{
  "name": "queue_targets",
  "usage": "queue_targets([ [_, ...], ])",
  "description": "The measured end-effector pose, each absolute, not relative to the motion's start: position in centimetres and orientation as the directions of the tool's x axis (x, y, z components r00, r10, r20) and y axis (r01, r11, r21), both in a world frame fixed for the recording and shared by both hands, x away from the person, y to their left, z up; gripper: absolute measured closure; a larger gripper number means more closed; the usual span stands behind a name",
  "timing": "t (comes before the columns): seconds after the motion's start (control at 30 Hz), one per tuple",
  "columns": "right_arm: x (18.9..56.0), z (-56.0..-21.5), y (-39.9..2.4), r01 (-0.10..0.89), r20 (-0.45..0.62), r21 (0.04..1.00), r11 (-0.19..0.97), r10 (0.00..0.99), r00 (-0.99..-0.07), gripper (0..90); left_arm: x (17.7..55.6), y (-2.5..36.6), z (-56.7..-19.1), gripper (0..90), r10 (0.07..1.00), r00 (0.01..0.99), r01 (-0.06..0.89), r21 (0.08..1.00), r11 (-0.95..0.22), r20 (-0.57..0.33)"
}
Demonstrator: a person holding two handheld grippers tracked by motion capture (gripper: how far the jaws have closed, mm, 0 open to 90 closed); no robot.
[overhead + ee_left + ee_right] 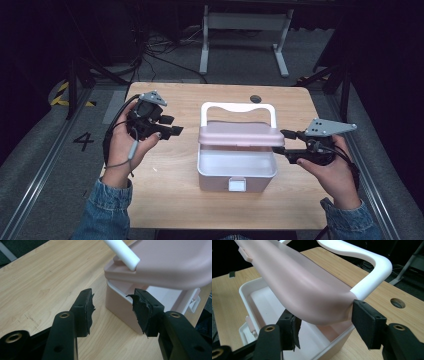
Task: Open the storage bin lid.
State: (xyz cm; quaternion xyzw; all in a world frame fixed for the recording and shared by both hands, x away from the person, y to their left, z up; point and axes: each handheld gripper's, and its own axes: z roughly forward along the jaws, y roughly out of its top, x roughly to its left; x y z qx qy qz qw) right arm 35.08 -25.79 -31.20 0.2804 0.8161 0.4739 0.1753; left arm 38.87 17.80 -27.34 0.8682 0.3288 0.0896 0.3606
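Observation:
A pink box [235,172] with a white handle [237,106] stands mid-table, its lid [240,134] raised partway over the white inside. My right gripper [282,142] is at the lid's right end, open, one jaw above the lid and one below. In the right gripper view the lid [299,287] passes between the jaws of the right gripper [324,320], and the right pad [367,322] touches its corner by the handle [367,257]. My left gripper [172,125] hovers left of the box, open and holding nothing. The left gripper [112,307] faces the box's side wall [120,305].
The wooden table [165,200] has a round hole [255,98] behind the box. A white latch [237,185] sits on the box's front. Beyond the table's far edge stand a white frame [245,22] and cables on the floor. Bare wood lies left and in front of the box.

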Motion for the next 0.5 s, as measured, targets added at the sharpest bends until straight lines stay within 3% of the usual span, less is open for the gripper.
queue_targets([
  [0.23, 35.2, -31.4, -26.3, 0.359, 0.052, 0.872, 0.333, 0.666, -0.744, 43.8, 38.5, 18.6, -28.6, 51.2, 0.641, 0.760, 0.519, 0.692, -0.502, -0.106],
  [0.5, 35.2, -31.2, -26.3, 0.345, 0.062, 0.889, 0.302, 0.667, -0.742, 46.5, 38.4, 18.5, -29.6, 51.4, 0.634, 0.764, 0.525, 0.687, -0.503, -0.120],
])
